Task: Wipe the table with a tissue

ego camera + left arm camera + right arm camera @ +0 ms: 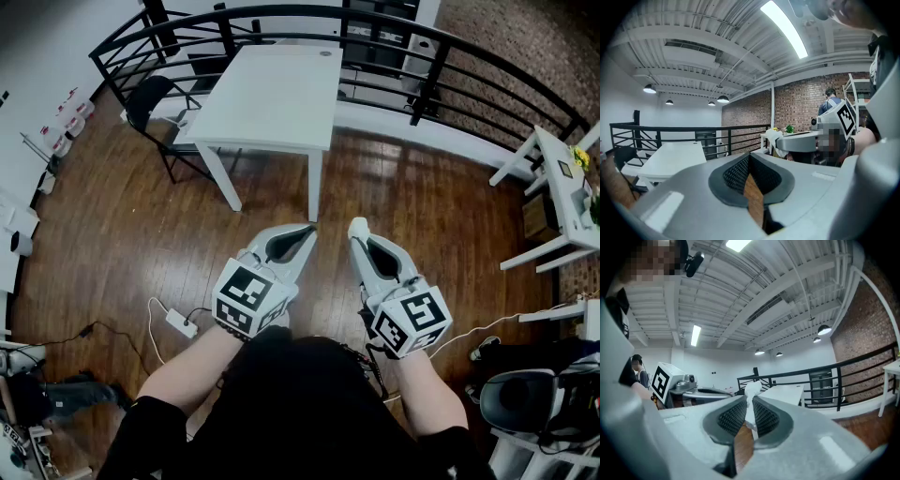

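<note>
Clamping the tissue (751,393) between its closed jaws, the right gripper (750,404) holds it in the air over the wooden floor (112,234), apart from the white table (272,94) ahead. The tissue is white, crumpled into a narrow strip, and its end pokes up past the jaw tips. The left gripper (749,158) has its jaws together at the tips with nothing between them and sits just beside the right one. Each cube (248,295) carries black-and-white square marker patterns.
</note>
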Tool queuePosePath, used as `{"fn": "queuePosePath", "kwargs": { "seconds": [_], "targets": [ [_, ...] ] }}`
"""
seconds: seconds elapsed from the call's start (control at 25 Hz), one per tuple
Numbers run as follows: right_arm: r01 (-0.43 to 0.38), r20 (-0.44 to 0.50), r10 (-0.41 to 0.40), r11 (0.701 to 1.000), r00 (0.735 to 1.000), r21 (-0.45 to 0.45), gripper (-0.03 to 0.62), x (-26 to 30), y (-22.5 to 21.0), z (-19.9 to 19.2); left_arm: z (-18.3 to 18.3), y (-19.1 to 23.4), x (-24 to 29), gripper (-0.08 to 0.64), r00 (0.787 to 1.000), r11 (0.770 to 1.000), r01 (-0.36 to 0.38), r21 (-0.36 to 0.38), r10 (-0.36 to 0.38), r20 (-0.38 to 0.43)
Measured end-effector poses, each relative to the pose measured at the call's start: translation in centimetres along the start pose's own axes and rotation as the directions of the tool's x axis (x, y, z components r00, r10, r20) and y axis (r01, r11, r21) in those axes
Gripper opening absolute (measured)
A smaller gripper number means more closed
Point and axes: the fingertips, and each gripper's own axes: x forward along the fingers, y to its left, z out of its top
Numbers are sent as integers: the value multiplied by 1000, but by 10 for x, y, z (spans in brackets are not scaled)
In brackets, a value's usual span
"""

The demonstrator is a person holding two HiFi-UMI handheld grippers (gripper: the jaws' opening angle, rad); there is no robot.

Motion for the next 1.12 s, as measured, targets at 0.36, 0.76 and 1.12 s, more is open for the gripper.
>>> {"fn": "queuePosePath", "kwargs": {
  "seconds": [0.36, 0.76, 1.12],
  "targets": [
    [17, -21, -17, 1000, 1000, 0, 25, 26, -48, 3, 6, 22, 56, 14, 1000, 1000, 24, -9, -24, 6],
    [23, -62, -24, 1000, 998, -14, 25, 111, -108, 13, 12, 95, 124, 14, 999, 999, 38, -33, -37, 19],
    [1, -94, -5, 999, 996, -44, 25, 188, -149, 36, 34, 165, 172, 13, 999, 999, 25, -44, -24, 34]
  ]
}}
